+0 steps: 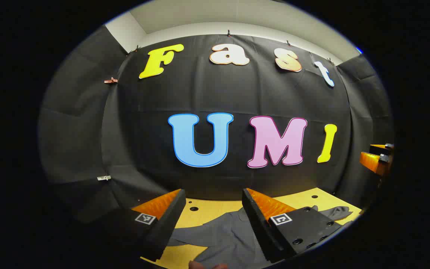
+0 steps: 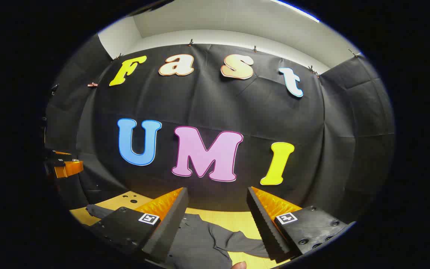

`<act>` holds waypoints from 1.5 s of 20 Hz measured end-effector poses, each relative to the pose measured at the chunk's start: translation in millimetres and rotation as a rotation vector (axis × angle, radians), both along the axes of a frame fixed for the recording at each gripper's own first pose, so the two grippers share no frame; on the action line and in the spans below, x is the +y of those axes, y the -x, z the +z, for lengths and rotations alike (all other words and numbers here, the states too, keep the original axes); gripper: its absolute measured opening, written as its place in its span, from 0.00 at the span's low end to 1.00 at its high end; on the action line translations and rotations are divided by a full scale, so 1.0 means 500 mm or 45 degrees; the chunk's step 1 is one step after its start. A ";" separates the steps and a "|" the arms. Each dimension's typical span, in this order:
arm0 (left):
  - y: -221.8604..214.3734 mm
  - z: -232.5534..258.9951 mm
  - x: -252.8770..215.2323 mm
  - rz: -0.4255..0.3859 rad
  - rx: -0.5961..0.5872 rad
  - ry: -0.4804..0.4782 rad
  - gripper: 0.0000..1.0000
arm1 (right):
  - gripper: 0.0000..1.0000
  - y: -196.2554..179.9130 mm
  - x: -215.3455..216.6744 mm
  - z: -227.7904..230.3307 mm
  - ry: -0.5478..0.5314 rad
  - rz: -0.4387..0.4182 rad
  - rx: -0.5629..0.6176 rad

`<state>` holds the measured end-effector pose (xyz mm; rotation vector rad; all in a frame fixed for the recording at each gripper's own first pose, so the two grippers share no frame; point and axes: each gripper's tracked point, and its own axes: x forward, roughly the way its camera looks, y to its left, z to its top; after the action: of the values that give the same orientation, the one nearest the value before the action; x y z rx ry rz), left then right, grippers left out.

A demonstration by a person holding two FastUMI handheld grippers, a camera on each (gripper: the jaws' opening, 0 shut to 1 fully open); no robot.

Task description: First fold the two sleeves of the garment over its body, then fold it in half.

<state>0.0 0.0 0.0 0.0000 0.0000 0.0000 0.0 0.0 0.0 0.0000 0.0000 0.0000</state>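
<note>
A dark grey garment point(image 1: 222, 239) lies spread flat on the yellow table point(image 1: 211, 209), below and ahead of both grippers. In the left gripper view my left gripper point(image 1: 213, 192) hangs above it, open and holding nothing, and one sleeve point(image 1: 336, 213) stretches out to the right. My right gripper point(image 1: 377, 158) shows at the far right edge. In the right gripper view my right gripper point(image 2: 217, 189) is also open and empty above the garment point(image 2: 200, 243). A sleeve point(image 2: 246, 243) lies toward the right, another point(image 2: 95, 210) toward the left. My left gripper point(image 2: 64, 166) shows at the far left.
The table point(image 2: 233, 220) has small round holes near its back edge and ends at the black cloth wall. A fingertip of the person's hand point(image 1: 207, 266) peeks in at the bottom of each view.
</note>
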 end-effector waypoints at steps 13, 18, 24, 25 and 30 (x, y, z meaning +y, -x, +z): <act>-0.026 -0.017 -0.066 -0.030 0.030 -0.032 0.95 | 0.97 -0.028 -0.053 -0.019 -0.013 -0.018 0.018; -0.038 -0.022 -0.105 -0.056 0.041 -0.034 0.95 | 0.97 -0.049 -0.091 -0.035 -0.025 -0.041 0.038; -0.063 -0.036 -0.170 -0.094 0.072 -0.045 0.96 | 0.98 -0.089 -0.224 -0.170 -0.007 -0.120 0.206; -0.068 -0.035 -0.180 -0.098 0.070 -0.054 0.95 | 0.98 -0.091 -0.253 -0.203 -0.005 -0.143 0.242; -0.088 -0.024 -0.240 -0.116 0.048 -0.103 0.95 | 0.98 -0.103 -0.386 -0.367 -0.035 -0.226 0.421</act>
<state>44.1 -119.9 -12.1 0.0809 0.0377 -0.0911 51.6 -193.1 -183.3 0.0275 0.3306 -0.1777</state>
